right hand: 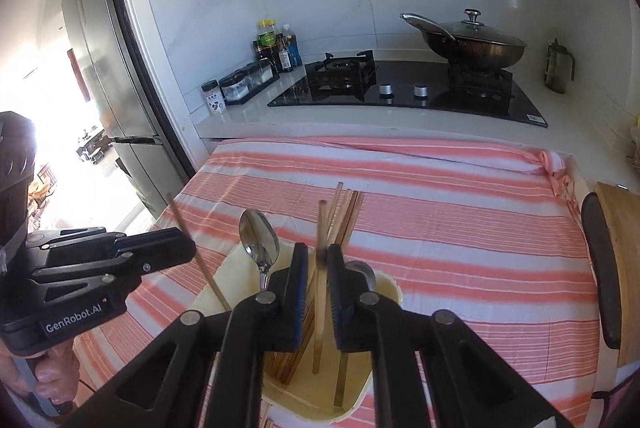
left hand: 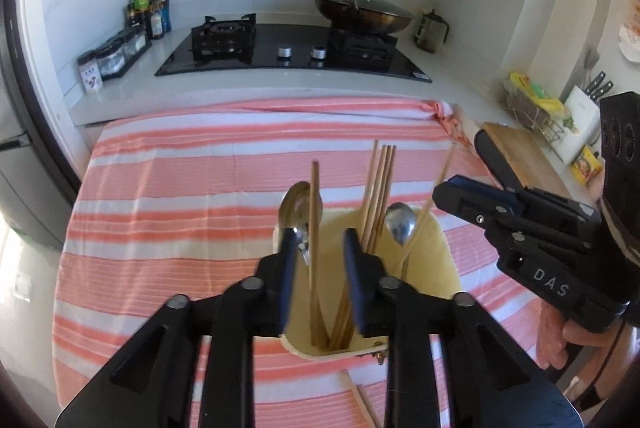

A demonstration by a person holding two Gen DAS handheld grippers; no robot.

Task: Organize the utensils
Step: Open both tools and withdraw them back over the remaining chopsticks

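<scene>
a pink and white striped cloth [left hand: 180,196] covers the table under both tongs, and beyond it, far ahead of them, runs a pale counter with a black gas hob [left hand: 292,48] and a lidded wok [left hand: 362,8] on its right burner. a steel fridge [right hand: 108,68] stands off to the left of the right gripper's view.

directly below and between the tips of both tongs sits a cream utensil holder [left hand: 436,248], upright on the cloth. inside it a bundle of wooden chopsticks [left hand: 380,188] leans toward the far side, and two metal spoons stand bowl-up: one spoon [left hand: 298,206] just beside the left gripper's left finger, a second spoon [left hand: 400,224] to the right of its right finger.

the left gripper [left hand: 318,248] hangs over the holder with its jaws apart; a single chopstick [left hand: 315,212] stands in the gap, and no pad visibly presses it.

the right gripper [right hand: 318,264] is also over the holder, jaws narrowed around that one upright chopstick [right hand: 321,268], nearly touching; whether it is truly pinched cannot be told.

a thin skewer-like stick [right hand: 196,252] leans at the holder's edge.
</scene>
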